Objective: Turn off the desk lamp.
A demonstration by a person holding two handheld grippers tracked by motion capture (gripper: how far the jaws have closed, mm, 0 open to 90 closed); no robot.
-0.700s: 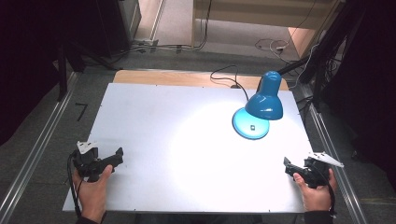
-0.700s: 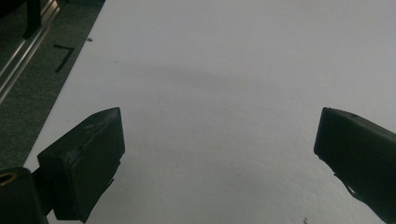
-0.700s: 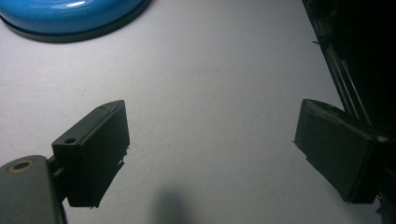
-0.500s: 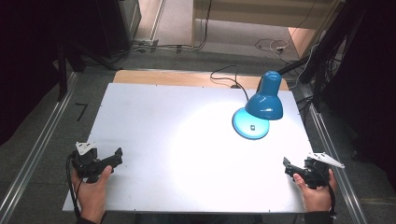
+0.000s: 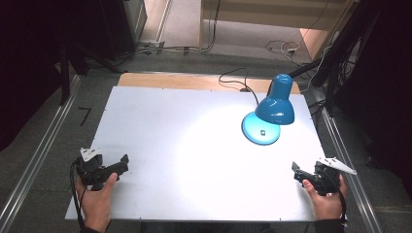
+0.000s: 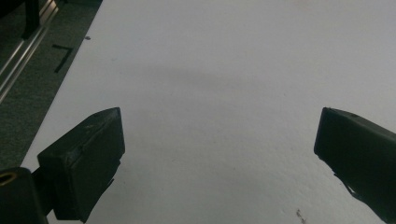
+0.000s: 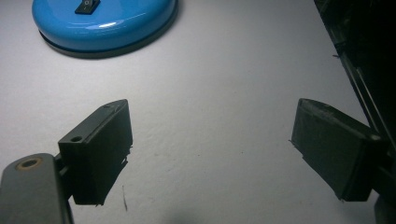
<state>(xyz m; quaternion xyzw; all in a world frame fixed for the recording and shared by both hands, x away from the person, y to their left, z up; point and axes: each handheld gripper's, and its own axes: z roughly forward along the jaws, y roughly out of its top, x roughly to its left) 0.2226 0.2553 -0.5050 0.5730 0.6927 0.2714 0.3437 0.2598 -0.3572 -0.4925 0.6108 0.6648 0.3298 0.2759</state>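
Holding both grippers low at the near edge of the white tabletop point(image 5: 194, 160), left gripper point(image 5: 121, 165) and right gripper point(image 5: 297, 172) spread wide, pinching nothing. Beyond my right gripper stands the glossy blue desk lamp point(image 5: 272, 109), lit — untouched, so everything looks left to do.

Left gripper point(image 5: 124, 162) jaws wide apart, right gripper point(image 5: 295, 170) likewise, both held low.

A lab-like recording bay: white table point(image 5: 160, 121) on metal rails point(image 5: 34, 160), floor cables point(image 5: 279, 46) and dark curtains beyond the grippers
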